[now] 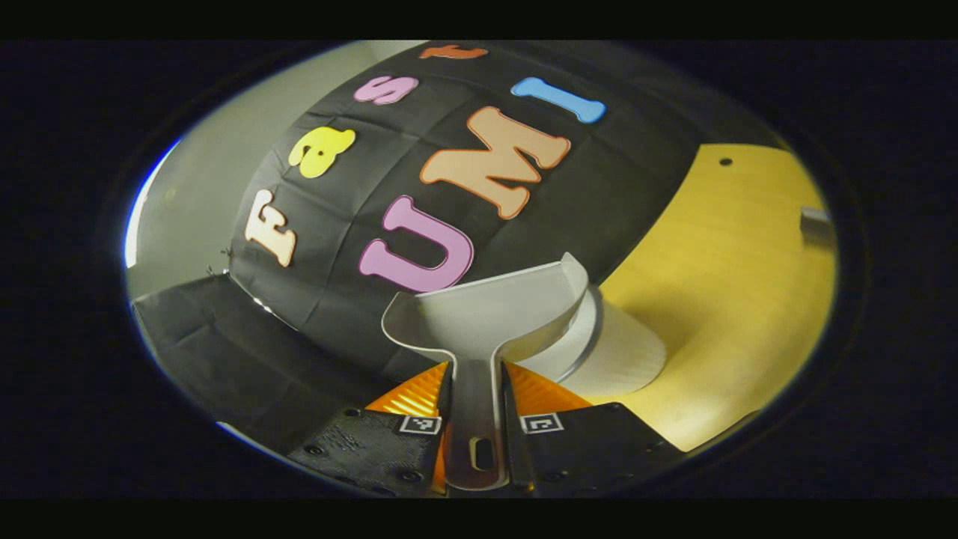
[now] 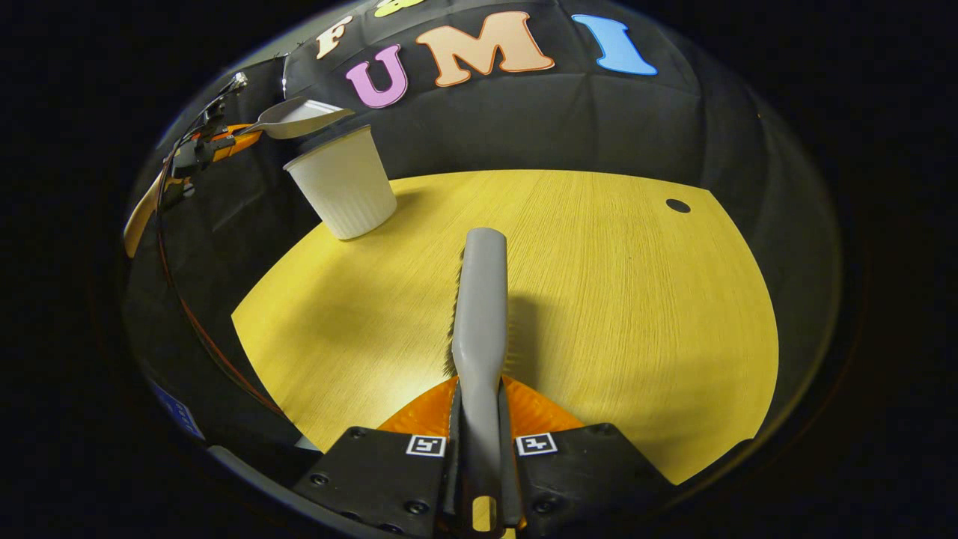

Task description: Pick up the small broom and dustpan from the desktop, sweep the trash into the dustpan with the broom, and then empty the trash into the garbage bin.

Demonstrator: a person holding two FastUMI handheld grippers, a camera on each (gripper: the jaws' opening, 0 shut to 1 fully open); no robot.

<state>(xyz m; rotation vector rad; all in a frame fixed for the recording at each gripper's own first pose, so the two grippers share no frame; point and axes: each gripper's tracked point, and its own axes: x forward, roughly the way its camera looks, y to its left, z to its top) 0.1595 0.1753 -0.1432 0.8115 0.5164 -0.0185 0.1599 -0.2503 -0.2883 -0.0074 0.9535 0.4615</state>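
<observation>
In the left gripper view my left gripper (image 1: 477, 389) is shut on the handle of the grey dustpan (image 1: 490, 311). The pan is lifted and tilted over the white ribbed garbage bin (image 1: 625, 352), whose rim shows just behind it. In the right gripper view my right gripper (image 2: 479, 408) is shut on the handle of the small grey broom (image 2: 480, 299), held above the yellow wooden desktop (image 2: 614, 299). That view also shows the bin (image 2: 344, 191) at the far left of the desk, with the dustpan (image 2: 299, 118) above its mouth and the left gripper (image 2: 217, 142) holding it.
The desktop (image 1: 718, 284) has a small dark hole (image 2: 678, 205) near its far right edge. Black cloth walls stand behind and left of the desk. A grey object (image 1: 816, 222) sits at the desk's far right in the left gripper view.
</observation>
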